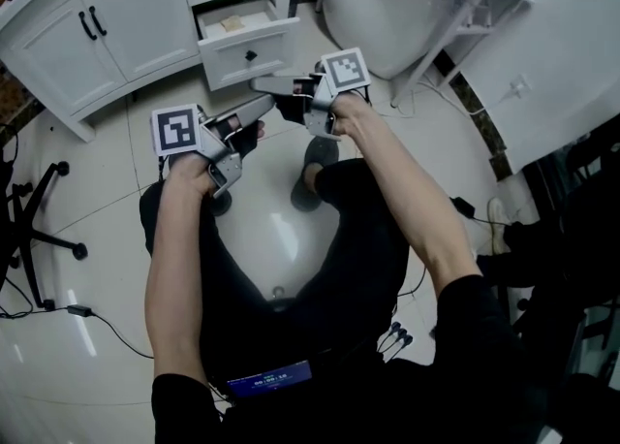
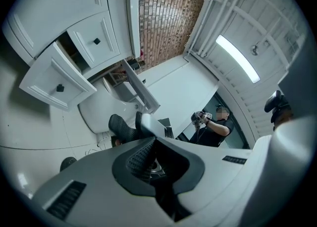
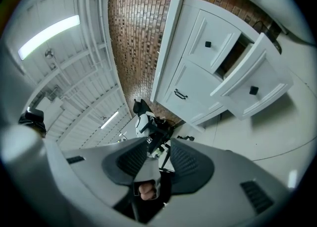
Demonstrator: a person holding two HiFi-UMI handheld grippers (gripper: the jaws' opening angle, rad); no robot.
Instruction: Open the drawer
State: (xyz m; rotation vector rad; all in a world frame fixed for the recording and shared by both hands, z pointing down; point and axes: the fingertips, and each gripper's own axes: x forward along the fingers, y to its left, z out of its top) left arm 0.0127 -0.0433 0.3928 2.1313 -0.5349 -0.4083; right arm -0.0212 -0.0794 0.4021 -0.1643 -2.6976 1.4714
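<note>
The drawer is already standing pulled out of the cabinet, so the opening step is looking done. It is lying well beyond both sets of fingertips, untouched. The right gripper is hovering level with its jaws narrow; a small grey piece is showing in the gap, and I cannot tell what it is. The left gripper, just beside it, is keeping its jaws close together on nothing. If more travel is wanted, one gripper is needing to open and reach ahead to the knob.

The head view looks steeply down at the far cabinet; both gripper views, low and rolled, share its open drawer.
</note>
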